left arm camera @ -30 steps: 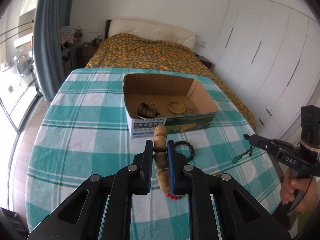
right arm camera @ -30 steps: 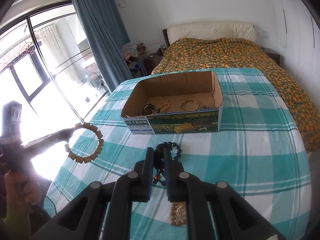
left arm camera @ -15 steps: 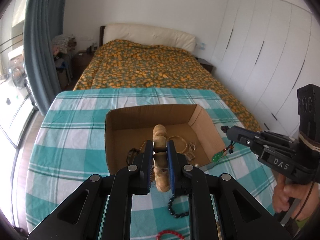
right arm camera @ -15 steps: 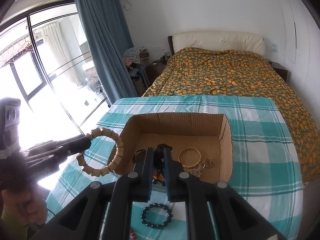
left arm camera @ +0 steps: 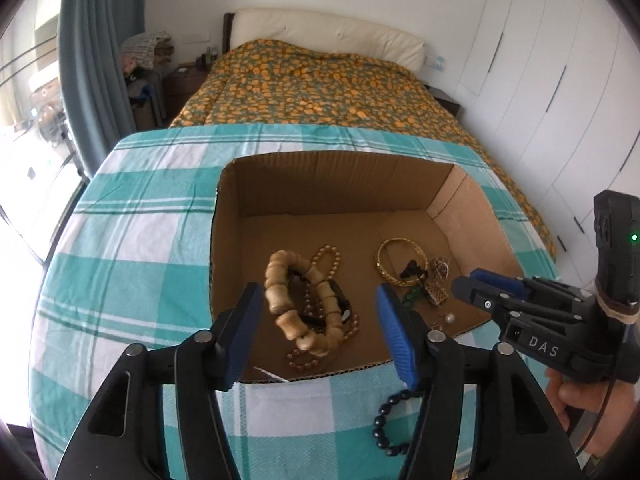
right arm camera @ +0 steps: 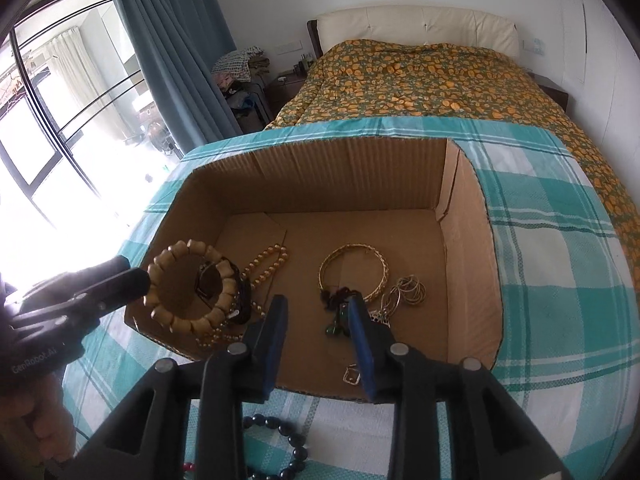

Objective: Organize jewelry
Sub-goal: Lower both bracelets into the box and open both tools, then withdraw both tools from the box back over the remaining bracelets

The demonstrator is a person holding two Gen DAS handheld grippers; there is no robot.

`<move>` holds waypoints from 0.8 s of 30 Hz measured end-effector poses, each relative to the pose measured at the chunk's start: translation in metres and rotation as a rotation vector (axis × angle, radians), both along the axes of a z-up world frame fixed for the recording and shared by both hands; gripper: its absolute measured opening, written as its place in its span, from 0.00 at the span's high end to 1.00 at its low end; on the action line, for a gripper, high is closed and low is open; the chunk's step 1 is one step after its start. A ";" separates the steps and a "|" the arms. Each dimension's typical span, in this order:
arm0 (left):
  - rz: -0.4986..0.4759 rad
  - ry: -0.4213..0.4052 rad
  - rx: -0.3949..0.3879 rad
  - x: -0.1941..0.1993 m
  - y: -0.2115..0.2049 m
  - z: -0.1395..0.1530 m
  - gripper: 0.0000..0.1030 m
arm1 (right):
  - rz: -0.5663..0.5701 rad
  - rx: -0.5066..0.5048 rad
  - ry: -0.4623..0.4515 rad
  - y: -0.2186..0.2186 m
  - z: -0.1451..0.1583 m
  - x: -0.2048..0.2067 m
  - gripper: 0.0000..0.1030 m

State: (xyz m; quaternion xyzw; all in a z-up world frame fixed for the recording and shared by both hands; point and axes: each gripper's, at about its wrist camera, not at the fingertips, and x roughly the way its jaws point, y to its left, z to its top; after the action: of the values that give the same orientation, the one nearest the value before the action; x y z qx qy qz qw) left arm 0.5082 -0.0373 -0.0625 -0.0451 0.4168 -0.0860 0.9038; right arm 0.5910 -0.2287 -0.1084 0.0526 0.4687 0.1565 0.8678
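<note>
An open cardboard box (left arm camera: 460, 208) (right arm camera: 468, 216) stands on the checked table. My left gripper (left arm camera: 320, 300) is open over its left part; the wooden bead bracelet (left arm camera: 296, 300) (right arm camera: 192, 284) hangs free between the fingers above a heap of beads and a watch. My right gripper (right arm camera: 316, 312) is open over the box's front middle; the dark cord with a green pendant (right arm camera: 336, 308) (left arm camera: 412, 280) lies by the right finger, next to a gold bangle (right arm camera: 354, 270) (left arm camera: 400, 256). A dark bead bracelet (left arm camera: 388, 424) (right arm camera: 284, 452) lies on the cloth in front of the box.
The box also holds a gold bead chain (right arm camera: 268, 264), thin rings (right arm camera: 408, 292) and small charms (right arm camera: 352, 376). The teal checked tablecloth (left arm camera: 132, 248) ends at a bed (left arm camera: 320, 88) behind. A window and curtain (right arm camera: 160, 60) are left, wardrobes (left arm camera: 560, 80) right.
Both grippers moved forward over the box and opened. The wooden bracelet dropped out of the left grip, and the green-pendant cord left the right grip into the box.
</note>
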 end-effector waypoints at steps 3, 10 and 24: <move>0.005 -0.006 -0.011 -0.016 0.009 0.002 0.36 | 0.009 -0.013 -0.021 0.000 -0.004 -0.014 0.69; 0.000 -0.036 -0.032 -0.066 0.022 0.009 0.36 | 0.003 -0.052 -0.067 0.005 0.006 -0.038 0.69; 0.074 0.035 0.070 -0.199 0.061 -0.060 0.12 | -0.068 -0.228 -0.294 -0.025 0.028 -0.198 0.45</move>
State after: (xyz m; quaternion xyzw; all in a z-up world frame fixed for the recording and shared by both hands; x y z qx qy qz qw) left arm 0.3091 0.0232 -0.1230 -0.0304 0.4335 -0.0369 0.8999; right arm 0.3928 -0.2534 -0.0800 -0.0537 0.3493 0.0789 0.9321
